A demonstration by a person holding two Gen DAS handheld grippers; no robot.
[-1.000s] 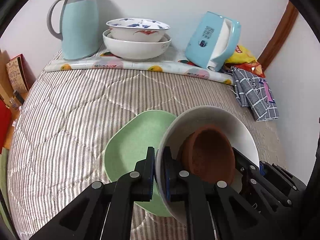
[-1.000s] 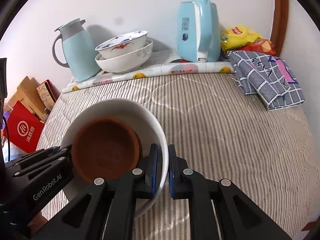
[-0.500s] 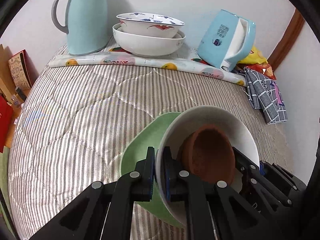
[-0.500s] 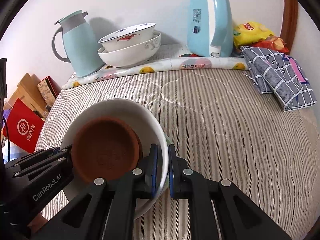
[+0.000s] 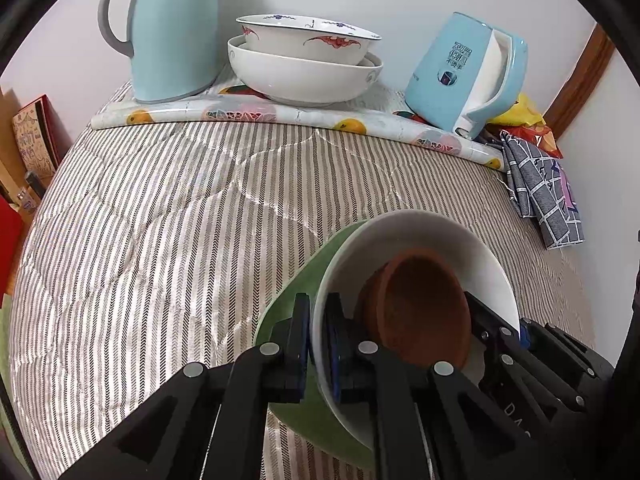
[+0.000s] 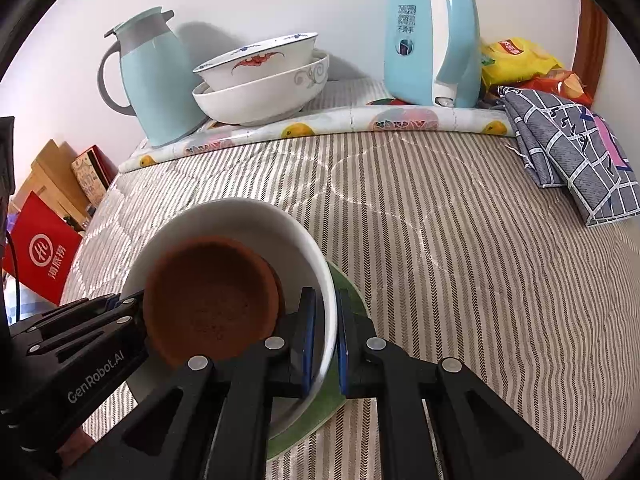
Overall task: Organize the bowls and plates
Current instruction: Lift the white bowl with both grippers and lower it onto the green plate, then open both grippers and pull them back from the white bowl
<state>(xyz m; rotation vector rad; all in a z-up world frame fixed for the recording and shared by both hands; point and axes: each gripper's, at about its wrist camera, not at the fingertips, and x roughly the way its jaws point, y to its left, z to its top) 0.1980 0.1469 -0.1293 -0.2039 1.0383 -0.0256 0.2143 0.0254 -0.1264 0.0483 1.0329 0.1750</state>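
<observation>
I'm working in a home, likely a bedroom: a striped quilted bed (image 5: 160, 240) fills the frame, with a thermos jug (image 5: 168, 28), stacked bowls (image 5: 304, 64), an electric kettle (image 5: 468, 76) and snack bags (image 6: 516, 60) lined along the wall at the top.

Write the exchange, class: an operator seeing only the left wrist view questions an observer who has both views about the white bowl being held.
Operator: My white bowl: what holds its far rim?
Observer: The right tongs, shut on that rim, one pad inside and one outside.
Operator: The thermos top is cut off for me. Is it covered?
Observer: Yes, a grey lid sits on it.
</observation>
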